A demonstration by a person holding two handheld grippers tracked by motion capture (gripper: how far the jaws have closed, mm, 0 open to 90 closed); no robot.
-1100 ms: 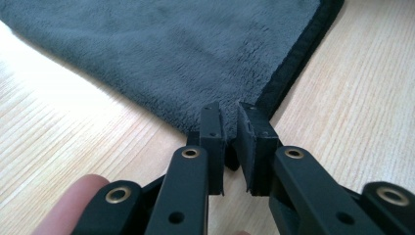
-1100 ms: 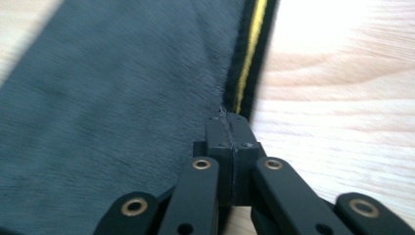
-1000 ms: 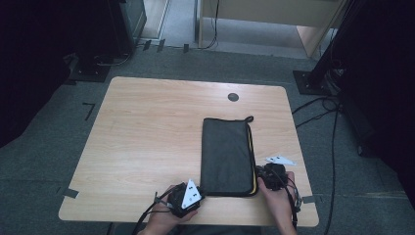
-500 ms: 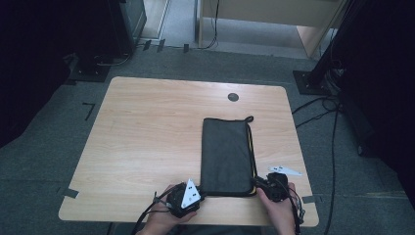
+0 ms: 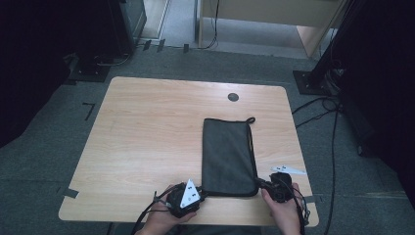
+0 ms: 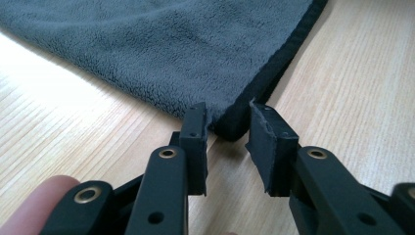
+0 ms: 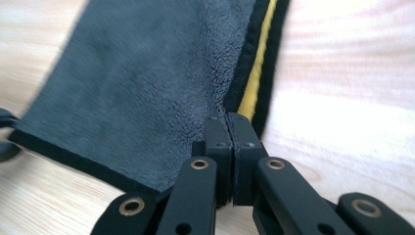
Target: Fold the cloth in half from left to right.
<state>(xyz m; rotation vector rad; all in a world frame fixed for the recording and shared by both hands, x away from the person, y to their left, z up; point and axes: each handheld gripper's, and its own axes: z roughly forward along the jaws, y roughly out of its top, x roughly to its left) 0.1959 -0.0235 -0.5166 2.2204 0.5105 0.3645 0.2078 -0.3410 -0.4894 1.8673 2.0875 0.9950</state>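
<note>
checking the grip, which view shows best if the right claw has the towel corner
The right gripper view: the right claw is shut on the grey towel by its yellow-lined edge. The high view shows it small at the near right corner; the left gripper view shows the other corner between open jaws.

1 grey towel [image 5: 229,156], 2 tongs—left tongs [image 6: 226,128], right tongs [image 7: 228,116]—1 table [image 5: 147,127].

Bare tabletop [image 5: 147,132] lies open left of the grey cloth [image 5: 228,154]; only a small round grommet [image 5: 233,97] sits beyond it.
</note>
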